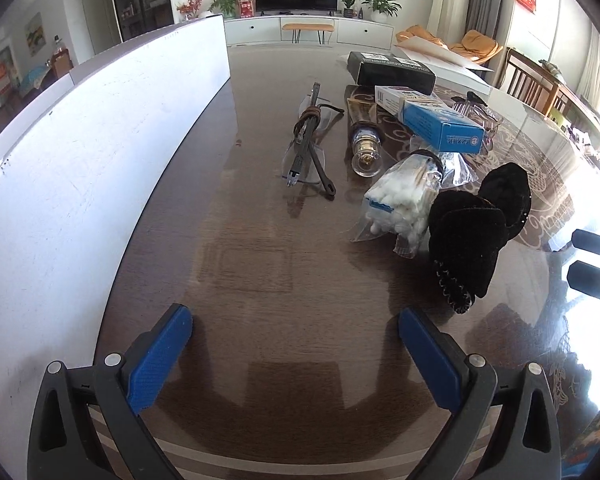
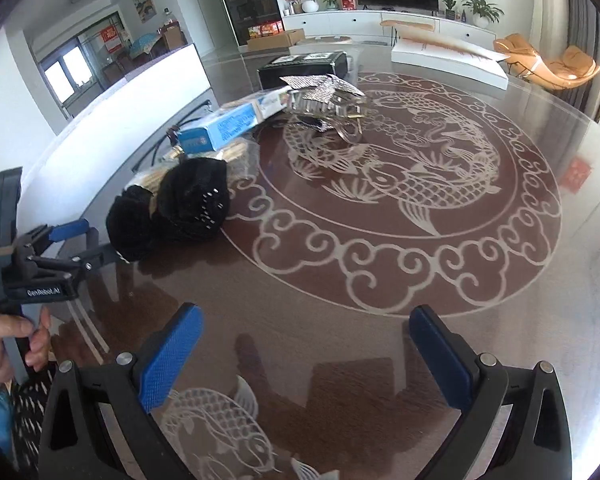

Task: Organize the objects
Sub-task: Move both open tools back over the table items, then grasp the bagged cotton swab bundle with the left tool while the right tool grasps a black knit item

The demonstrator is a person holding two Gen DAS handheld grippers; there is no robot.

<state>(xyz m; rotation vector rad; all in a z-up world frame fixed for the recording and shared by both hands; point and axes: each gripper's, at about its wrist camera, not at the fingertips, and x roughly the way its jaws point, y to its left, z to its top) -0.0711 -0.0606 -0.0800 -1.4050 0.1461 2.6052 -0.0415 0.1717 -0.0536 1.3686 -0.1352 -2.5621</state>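
Through my left wrist camera, my left gripper [image 1: 296, 330] is spread wide over bare dark table [image 1: 260, 264], pinching nothing. Ahead lie glasses [image 1: 306, 152], a bag of cotton swabs [image 1: 400, 196], a black hair clip [image 1: 470, 248] and a blue box [image 1: 444, 124]; a white board [image 1: 80, 152] stands to the left. Through my right wrist camera, my right gripper [image 2: 306, 334] is also spread and empty above the carp-patterned tabletop, the black hair clip [image 2: 172, 212] far left, near my left gripper [image 2: 80, 240].
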